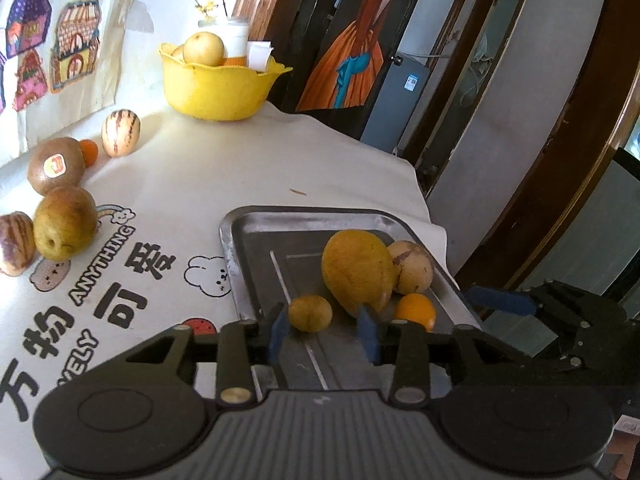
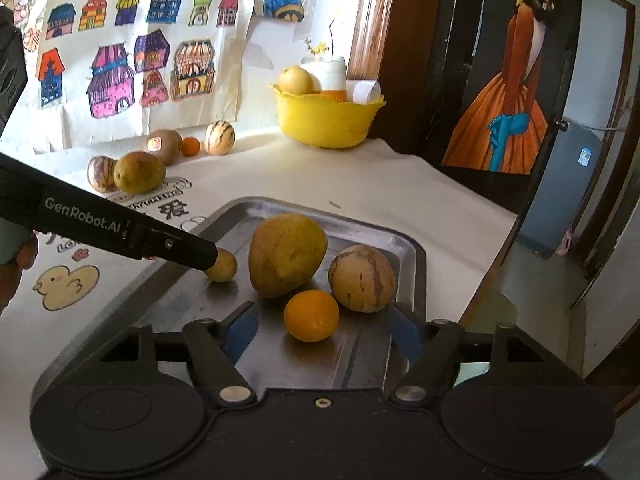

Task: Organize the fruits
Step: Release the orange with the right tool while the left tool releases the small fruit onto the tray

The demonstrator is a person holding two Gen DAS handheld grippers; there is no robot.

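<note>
A metal tray [image 1: 256, 226] [image 2: 412, 256] holds a large yellow mango [image 1: 358, 270] [image 2: 286, 254], a striped round melon [image 1: 414, 266] [image 2: 362, 278], an orange [image 1: 416, 311] [image 2: 311, 315] and a small yellow-green fruit [image 1: 310, 313] [image 2: 223, 266]. My left gripper [image 1: 323, 334] is open over the tray, its left finger beside the small fruit, which rests on the tray. My right gripper [image 2: 322, 332] is open and empty just in front of the orange. On the cloth at left lie two kiwis [image 1: 56, 166] [image 1: 64, 222], two striped melons [image 1: 120, 132] [image 1: 14, 242] and a small orange [image 1: 89, 151].
A yellow bowl [image 1: 218, 88] [image 2: 326, 122] with a pear and cartons stands at the back by the wall. The table edge [image 1: 404, 168] drops off at the right beyond the tray. Drawings hang on the wall [image 2: 132, 64].
</note>
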